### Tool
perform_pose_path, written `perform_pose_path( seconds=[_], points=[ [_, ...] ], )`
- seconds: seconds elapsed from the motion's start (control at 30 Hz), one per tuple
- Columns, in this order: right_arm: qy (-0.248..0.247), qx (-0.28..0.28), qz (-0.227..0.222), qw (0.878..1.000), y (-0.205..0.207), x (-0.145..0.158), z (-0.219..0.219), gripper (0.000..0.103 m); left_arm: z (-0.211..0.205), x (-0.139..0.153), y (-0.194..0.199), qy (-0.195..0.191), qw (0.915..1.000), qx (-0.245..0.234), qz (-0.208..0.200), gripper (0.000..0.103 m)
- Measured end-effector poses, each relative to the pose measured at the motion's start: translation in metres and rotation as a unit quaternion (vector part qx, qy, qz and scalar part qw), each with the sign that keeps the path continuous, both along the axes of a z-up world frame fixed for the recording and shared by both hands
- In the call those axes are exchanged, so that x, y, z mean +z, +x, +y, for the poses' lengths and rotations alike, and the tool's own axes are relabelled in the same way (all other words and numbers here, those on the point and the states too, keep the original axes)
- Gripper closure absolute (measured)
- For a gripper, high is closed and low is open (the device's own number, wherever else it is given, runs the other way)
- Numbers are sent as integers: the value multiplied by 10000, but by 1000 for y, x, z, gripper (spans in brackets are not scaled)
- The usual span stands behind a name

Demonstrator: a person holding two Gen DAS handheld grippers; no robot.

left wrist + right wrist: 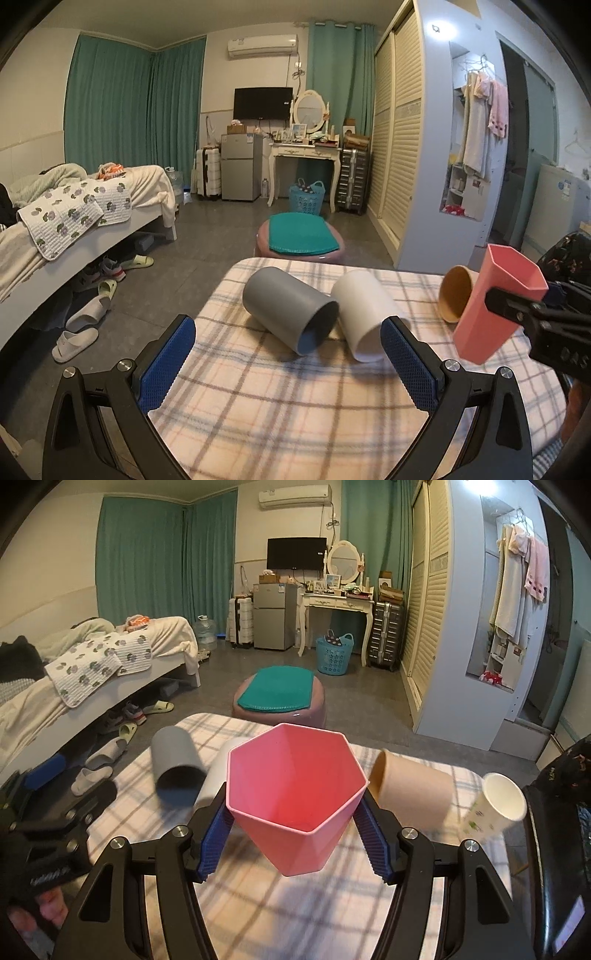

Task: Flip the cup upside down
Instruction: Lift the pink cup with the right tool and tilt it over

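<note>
My right gripper (295, 834) is shut on a pink hexagonal cup (295, 797), held above the checked tablecloth (295, 915) with its mouth up and tilted toward the camera. In the left wrist view the pink cup (495, 302) hangs at the right in the right gripper (517, 310). My left gripper (288, 354) is open and empty, low over the cloth, in front of a grey cup (288, 310) and a white cup (365, 314), both lying on their sides.
A tan cup (413, 790) lies on its side at the right of the table. A white paper cup (495, 808) lies near the right edge. A pink stool with a green cushion (277, 694) stands beyond the table. A bed is at the left.
</note>
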State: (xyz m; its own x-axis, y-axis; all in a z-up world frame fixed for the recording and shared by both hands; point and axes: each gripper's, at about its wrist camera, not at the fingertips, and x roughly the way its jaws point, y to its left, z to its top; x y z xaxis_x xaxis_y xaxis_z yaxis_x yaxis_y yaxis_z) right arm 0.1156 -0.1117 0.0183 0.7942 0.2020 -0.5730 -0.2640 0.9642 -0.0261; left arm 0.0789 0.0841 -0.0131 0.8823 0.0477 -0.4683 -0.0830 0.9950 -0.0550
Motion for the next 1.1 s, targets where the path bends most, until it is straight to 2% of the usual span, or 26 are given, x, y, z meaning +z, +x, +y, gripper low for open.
perform_pose_path(
  seconds=[0.27,0.53,0.8,1.1],
  points=[
    [-54,97,235,9997,-64,-3,-6,40,-15,-2,-29,-12,9999,-143,-29,0],
    [125,294,932,9951,-105,-28,-12,40,-26,-12,-41,37,9997,-238,85,0],
    [799,48,1629,9834,-68,-53,-25,40,-28,-27,-31,75,9992,-257,310,0],
    [1236,-457,1788,9750,1,-71,-36,40,-28,-45,-13,150,9974,-270,645,0]
  ],
)
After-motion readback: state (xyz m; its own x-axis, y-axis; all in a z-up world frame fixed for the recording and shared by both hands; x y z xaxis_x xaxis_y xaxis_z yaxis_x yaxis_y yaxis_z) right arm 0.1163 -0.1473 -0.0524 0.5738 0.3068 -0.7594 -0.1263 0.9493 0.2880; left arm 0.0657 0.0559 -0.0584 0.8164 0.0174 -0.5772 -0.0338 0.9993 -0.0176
